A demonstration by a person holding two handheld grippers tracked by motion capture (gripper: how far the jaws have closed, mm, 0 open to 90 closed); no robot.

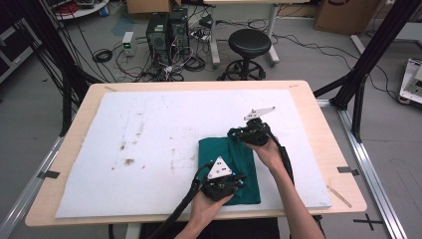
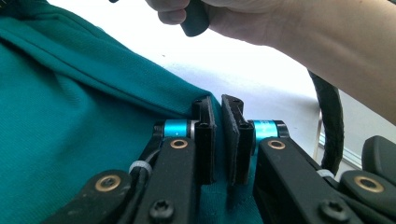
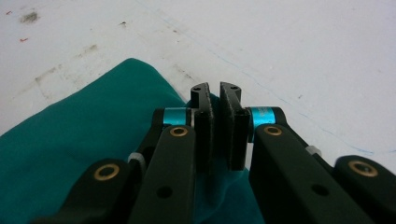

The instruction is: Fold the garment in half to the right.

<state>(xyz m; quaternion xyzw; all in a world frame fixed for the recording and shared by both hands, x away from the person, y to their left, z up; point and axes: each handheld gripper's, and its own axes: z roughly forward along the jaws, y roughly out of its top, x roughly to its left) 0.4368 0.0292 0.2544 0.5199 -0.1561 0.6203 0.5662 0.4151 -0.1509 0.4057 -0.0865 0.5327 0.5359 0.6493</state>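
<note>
White padding covers the bench (image 1: pixel 149 124), where a folded green cloth (image 1: pixel 230 169) lies. Its right edge is pinched by the narrow left claw (image 2: pixel 218 140) and right claw (image 3: pixel 215 133); a fold seems underway, and an even lift is needed next.

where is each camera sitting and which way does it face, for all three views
High view: above the person's side, facing forward and down on the table; both forearms, left gripper, right gripper.
Left gripper view: rides the left gripper, along its near-closed jaws over the green cloth; the other hand beyond.
Right gripper view: rides the right gripper, facing the cloth's edge.
All share the cloth.
</note>
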